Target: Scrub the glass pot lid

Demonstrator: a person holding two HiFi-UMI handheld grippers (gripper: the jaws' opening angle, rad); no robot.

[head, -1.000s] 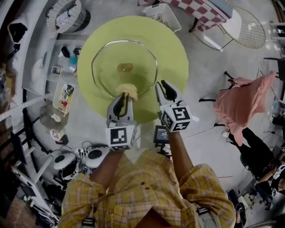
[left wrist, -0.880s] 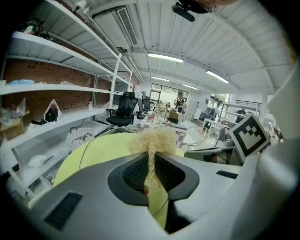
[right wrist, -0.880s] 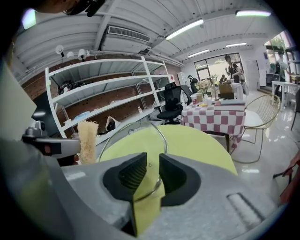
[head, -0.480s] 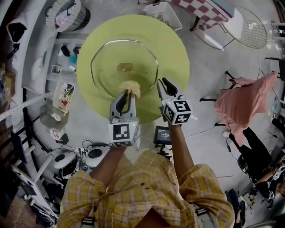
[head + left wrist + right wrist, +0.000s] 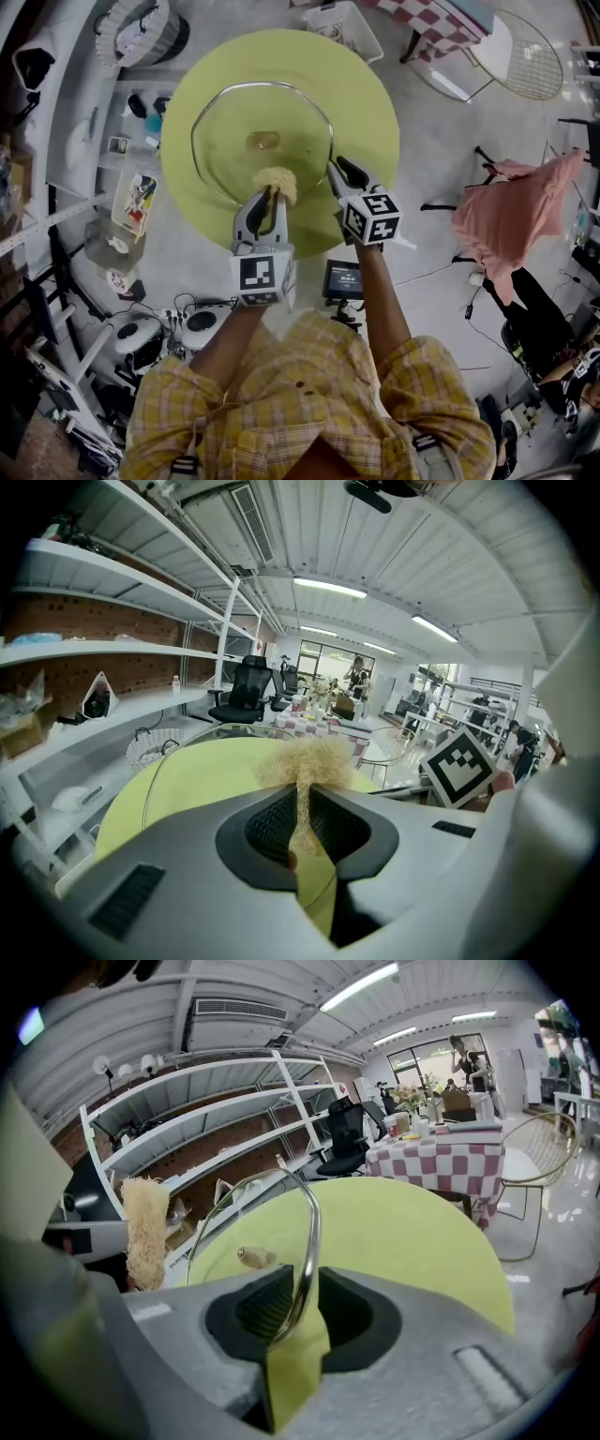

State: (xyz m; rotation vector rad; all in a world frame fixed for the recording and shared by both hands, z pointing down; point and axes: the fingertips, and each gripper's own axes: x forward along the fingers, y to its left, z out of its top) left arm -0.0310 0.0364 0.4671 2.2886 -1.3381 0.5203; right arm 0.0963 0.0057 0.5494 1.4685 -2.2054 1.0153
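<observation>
A glass pot lid [image 5: 230, 131] with a metal rim and a small knob [image 5: 262, 142] is over the round green table [image 5: 370, 103]. My right gripper [image 5: 337, 169] is shut on the lid's rim at its near right edge; the right gripper view has the rim [image 5: 307, 1227] running between the jaws, with the knob [image 5: 251, 1257] beyond. My left gripper [image 5: 268, 199] is shut on a tan loofah scrubber [image 5: 274, 183] that rests against the lid's near edge. In the left gripper view the scrubber [image 5: 305, 761] fans out past the jaws.
A white basket [image 5: 345, 28], a checkered table [image 5: 422, 17] and a wire chair [image 5: 520, 56] stand beyond the green table. Shelves with small items [image 5: 131, 141] run along the left. A pink cloth [image 5: 511, 220] hangs at the right. Cables and devices [image 5: 187, 328] lie near my feet.
Both grippers have shifted slightly forward toward the table; the scrubber has slid a little further onto the lid. The right gripper keeps its hold on the rim.
</observation>
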